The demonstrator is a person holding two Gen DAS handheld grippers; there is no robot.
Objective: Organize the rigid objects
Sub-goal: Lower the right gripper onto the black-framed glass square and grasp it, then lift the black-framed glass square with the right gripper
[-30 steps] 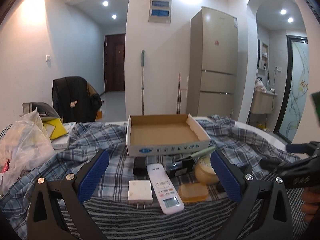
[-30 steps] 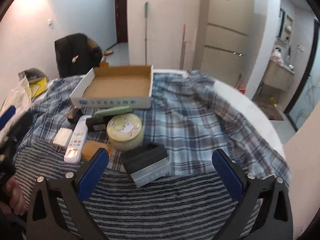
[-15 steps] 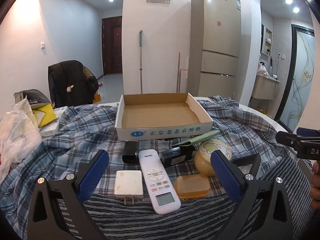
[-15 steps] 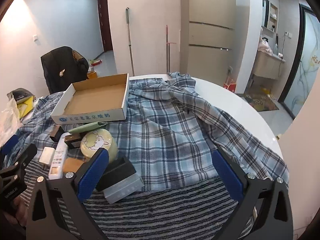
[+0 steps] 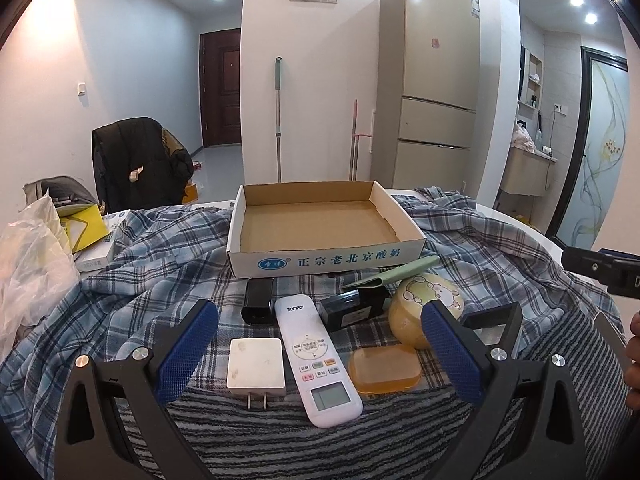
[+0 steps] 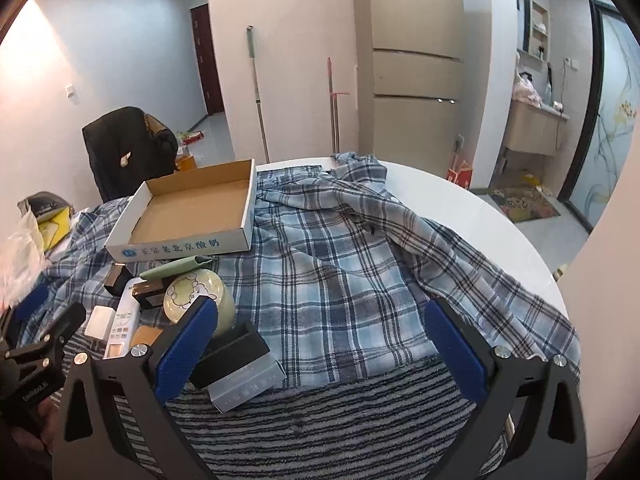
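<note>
An empty cardboard box (image 5: 320, 224) (image 6: 192, 216) sits on the plaid cloth. In front of it lie a white remote (image 5: 318, 356), a white charger (image 5: 256, 364), a black adapter (image 5: 258, 300), a black block (image 5: 352, 310), a green case (image 5: 396, 274), a yellow round jar (image 5: 412, 312) (image 6: 192, 292), an orange soap case (image 5: 384, 368) and a black-and-grey box (image 6: 236, 368). My left gripper (image 5: 320, 348) is open and empty, just before the remote. My right gripper (image 6: 320, 344) is open and empty over the cloth, right of the pile.
A plastic bag (image 5: 28, 264) and yellow and white packets (image 5: 92, 236) lie at the table's left. The round white table (image 6: 480, 216) curves away on the right. A chair with a black jacket (image 5: 136, 164) and a fridge (image 5: 432, 100) stand behind.
Both grippers have lowered and come closer to the table. The left now looks over the remote and charger. The right has swung toward the plaid cloth. Both stay open.
</note>
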